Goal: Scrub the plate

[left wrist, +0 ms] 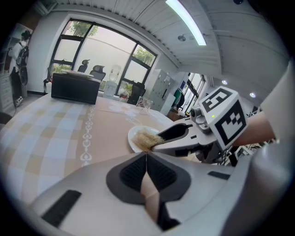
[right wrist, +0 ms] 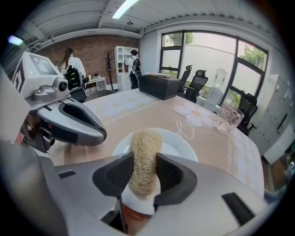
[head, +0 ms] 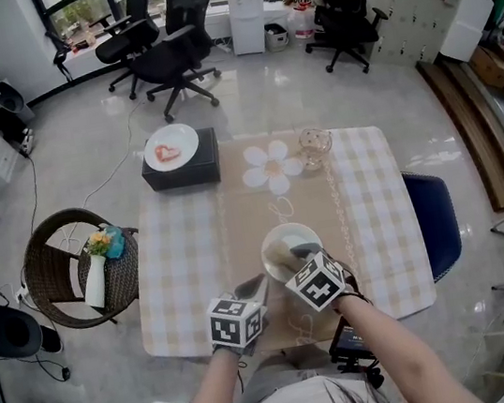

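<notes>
A white plate [head: 287,240] lies on the tan runner near the table's front edge. My right gripper [head: 300,254] is shut on a tan fibrous scrubber [right wrist: 145,143], whose tip hangs over the near part of the plate [right wrist: 179,145]. In the left gripper view the scrubber [left wrist: 147,139] sits at the rim of the plate [left wrist: 136,133]; I cannot tell whether it touches. My left gripper [head: 256,287] hovers just left of the plate, its jaws shut together with nothing between them [left wrist: 146,159].
A clear glass [head: 314,145] stands at the back of the table beside a flower print. A black box [head: 180,167] at the back left carries a second plate [head: 170,147] with red food. A wicker chair [head: 64,273] stands left, a blue chair [head: 435,219] right.
</notes>
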Available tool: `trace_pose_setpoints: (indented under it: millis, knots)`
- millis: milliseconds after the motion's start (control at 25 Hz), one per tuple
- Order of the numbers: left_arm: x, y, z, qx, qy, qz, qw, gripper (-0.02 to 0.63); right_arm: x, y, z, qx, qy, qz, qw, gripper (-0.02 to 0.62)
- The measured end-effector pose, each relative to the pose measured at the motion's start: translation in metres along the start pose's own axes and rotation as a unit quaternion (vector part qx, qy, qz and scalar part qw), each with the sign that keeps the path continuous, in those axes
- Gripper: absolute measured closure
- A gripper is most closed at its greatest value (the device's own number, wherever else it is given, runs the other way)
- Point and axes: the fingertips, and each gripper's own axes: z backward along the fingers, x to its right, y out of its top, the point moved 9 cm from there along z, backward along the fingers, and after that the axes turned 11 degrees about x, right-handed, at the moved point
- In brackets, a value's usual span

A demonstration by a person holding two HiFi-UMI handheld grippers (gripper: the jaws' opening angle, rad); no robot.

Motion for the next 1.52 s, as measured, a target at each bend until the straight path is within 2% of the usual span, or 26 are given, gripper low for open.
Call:
trace_pose_setpoints:
  millis: [200,1160,1320,1520]
  knots:
    - [0.003,-0.002,-0.001,-0.003,-0.003,0.002,1.0,0.594,0.009,-0.004,0.006,-0.006,-0.019,0.017,1.0,0.44]
    - [0.008,-0.004,-0.004,-0.019,-0.001,-0.018,0.9996,0.594,0.069,-0.024,0.036,-0.014,-0.109,-0.033,0.993,0.442]
    - [0.01,-0.006,-0.006,-0.029,-0.001,-0.034,0.999,0.594,0.059,-0.017,0.043,0.009,-0.096,-0.043,0.994,0.44]
    - [0.008,-0.003,-0.007,-0.034,-0.002,-0.021,0.9992,0.594,0.035,-0.012,0.043,0.027,-0.058,-0.048,0.997,0.442]
